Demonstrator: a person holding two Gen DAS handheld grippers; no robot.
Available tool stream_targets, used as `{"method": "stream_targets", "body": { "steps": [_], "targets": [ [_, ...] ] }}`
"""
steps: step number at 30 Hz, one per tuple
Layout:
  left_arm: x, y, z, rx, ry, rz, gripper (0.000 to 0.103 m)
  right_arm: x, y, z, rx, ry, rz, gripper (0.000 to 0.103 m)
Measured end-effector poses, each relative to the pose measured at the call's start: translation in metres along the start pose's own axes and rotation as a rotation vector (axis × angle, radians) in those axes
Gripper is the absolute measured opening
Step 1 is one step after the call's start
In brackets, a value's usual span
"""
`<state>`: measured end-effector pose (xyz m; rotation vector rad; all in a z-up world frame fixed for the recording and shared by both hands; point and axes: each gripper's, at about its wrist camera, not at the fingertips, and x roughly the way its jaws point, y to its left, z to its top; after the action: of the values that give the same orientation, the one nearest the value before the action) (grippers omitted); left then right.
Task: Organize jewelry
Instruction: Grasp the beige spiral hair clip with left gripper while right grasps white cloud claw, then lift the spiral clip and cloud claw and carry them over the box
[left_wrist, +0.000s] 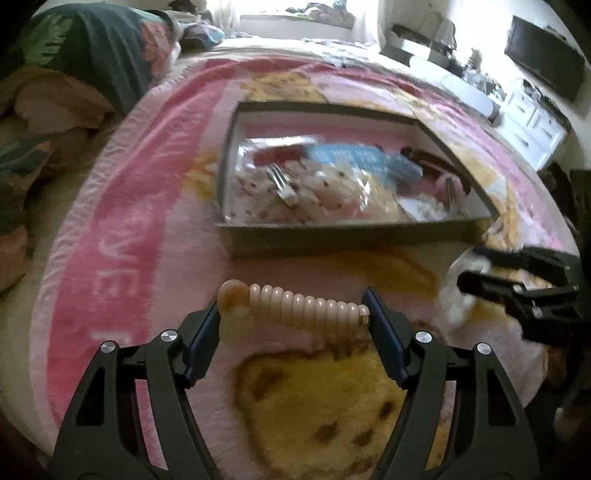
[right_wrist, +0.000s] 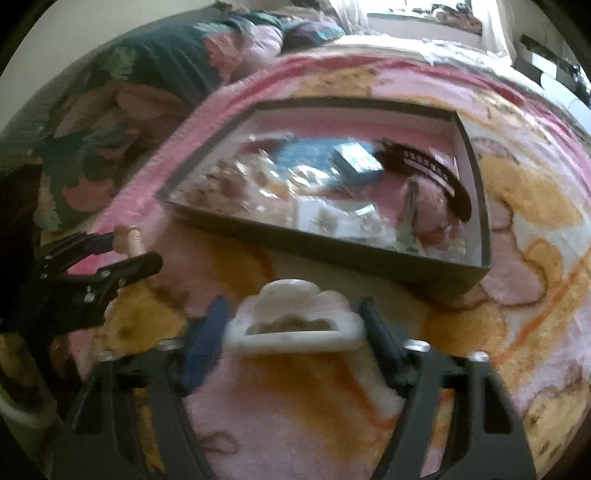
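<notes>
My left gripper (left_wrist: 293, 314) is shut on a beige ribbed hair clip (left_wrist: 303, 301), held crosswise above the pink blanket; it also shows in the right wrist view (right_wrist: 131, 242). My right gripper (right_wrist: 293, 326) is shut on a white cloud-shaped hair claw (right_wrist: 295, 319), held above the blanket just before the box. It shows at the right of the left wrist view (left_wrist: 476, 275). A shallow grey box (left_wrist: 332, 242) with a pink lining lies ahead, holding hair clips, packets and a dark headband (right_wrist: 436, 173).
The box sits on a pink and yellow plush blanket (left_wrist: 140, 229) on a bed. Dark floral pillows (left_wrist: 92, 48) lie at the far left. White furniture and a dark screen (left_wrist: 546, 59) stand at the right beyond the bed.
</notes>
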<state>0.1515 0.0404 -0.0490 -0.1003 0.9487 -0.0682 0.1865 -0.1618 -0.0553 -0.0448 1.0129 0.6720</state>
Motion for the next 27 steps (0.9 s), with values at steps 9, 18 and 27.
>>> {"method": "stream_targets", "body": {
  "steps": [9, 18, 27],
  "targets": [
    [-0.025, 0.005, 0.016, -0.016, -0.054, 0.009, 0.065, -0.019, 0.008, -0.001, -0.014, -0.043, 0.011, 0.078],
    [-0.029, 0.003, 0.016, -0.014, -0.048, -0.013, 0.065, 0.017, 0.014, -0.016, -0.096, 0.048, -0.002, 0.092],
    [-0.028, -0.003, 0.018, -0.014, -0.05, -0.022, 0.065, 0.036, 0.03, -0.022, -0.119, 0.034, -0.058, 0.07]
  ]
}}
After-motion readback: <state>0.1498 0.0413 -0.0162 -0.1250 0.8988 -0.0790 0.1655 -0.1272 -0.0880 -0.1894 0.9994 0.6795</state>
